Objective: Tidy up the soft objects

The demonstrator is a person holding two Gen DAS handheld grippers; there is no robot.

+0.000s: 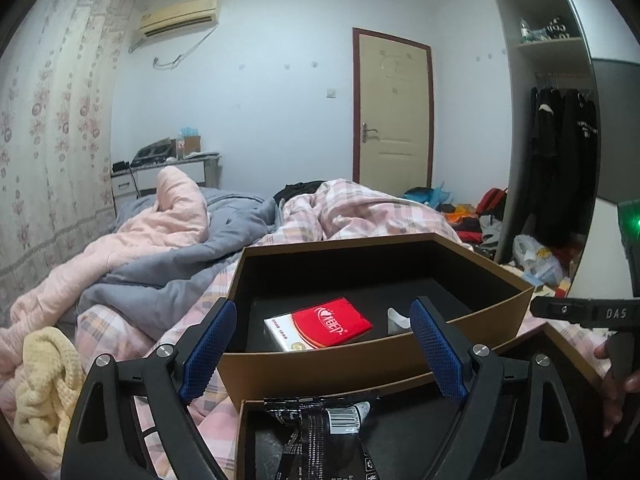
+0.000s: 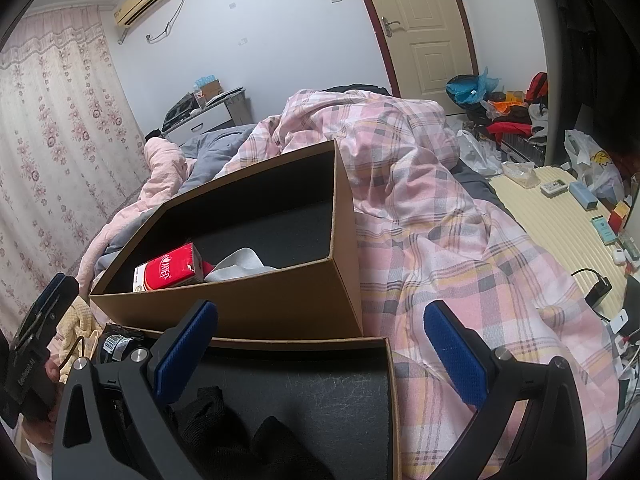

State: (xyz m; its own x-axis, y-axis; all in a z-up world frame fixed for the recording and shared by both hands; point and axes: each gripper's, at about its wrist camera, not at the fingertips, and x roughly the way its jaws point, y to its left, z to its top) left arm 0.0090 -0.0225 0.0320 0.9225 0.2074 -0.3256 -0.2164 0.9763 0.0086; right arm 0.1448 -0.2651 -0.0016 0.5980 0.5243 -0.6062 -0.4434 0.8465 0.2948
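Note:
Two brown cardboard boxes with black lining sit on the bed. The far box (image 1: 360, 360) (image 2: 280, 308) holds a red tissue pack (image 1: 320, 324) (image 2: 168, 272) and a white cloth (image 1: 396, 318) (image 2: 240, 264). The near box (image 1: 248, 432) (image 2: 390, 400) holds a black plastic package (image 1: 320, 436) and a black fabric item (image 2: 224, 432). My left gripper (image 1: 324, 352) is open and empty above the near box. My right gripper (image 2: 324, 352) is open and empty over the near box. A yellow knitted cloth (image 1: 44, 392) lies left of the boxes.
A pink plaid duvet (image 2: 440, 208), a grey blanket (image 1: 168, 272) and a pink blanket (image 1: 176, 208) are rumpled across the bed. A bamboo mat (image 2: 560, 216) with small items lies right. A wardrobe (image 1: 560, 140) and floor clutter stand by the door (image 1: 392, 112).

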